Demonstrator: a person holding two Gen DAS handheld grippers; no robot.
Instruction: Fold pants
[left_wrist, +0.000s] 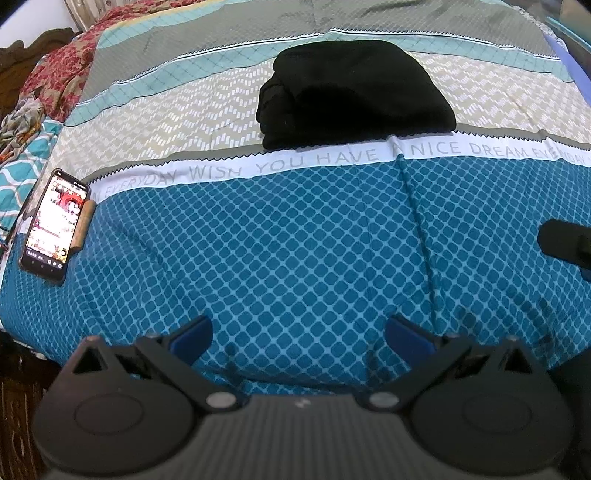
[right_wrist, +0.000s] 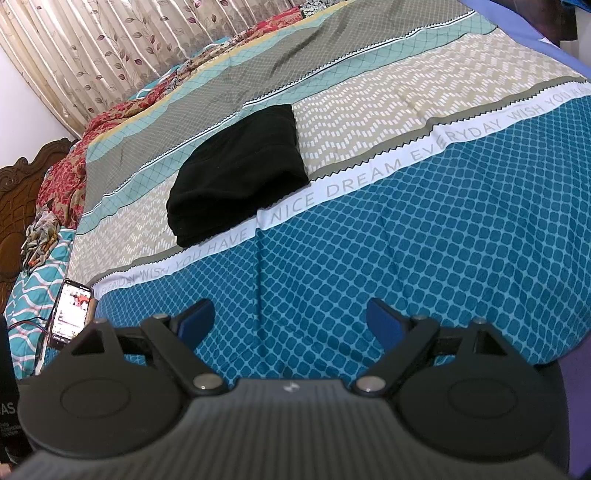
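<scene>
Black pants (left_wrist: 351, 96) lie folded into a thick, compact bundle on the beige band of the bedspread, their near edge at the white lettered stripe. The right wrist view shows the same bundle (right_wrist: 236, 177) further off and to the left. My left gripper (left_wrist: 298, 332) hangs open over the blue diamond-patterned part of the bed, well short of the pants, with nothing between its blue pads. My right gripper (right_wrist: 291, 320) is also open and holds nothing, over the same blue area. A dark part of the right gripper (left_wrist: 565, 243) shows at the right edge of the left wrist view.
A phone (left_wrist: 55, 221) with a lit screen lies at the bed's left edge, also seen in the right wrist view (right_wrist: 72, 314), beside a small wooden piece (left_wrist: 84, 229). Red floral bedding (left_wrist: 62, 74) and crumpled cloth are heaped on the left. Curtains (right_wrist: 92, 48) hang behind.
</scene>
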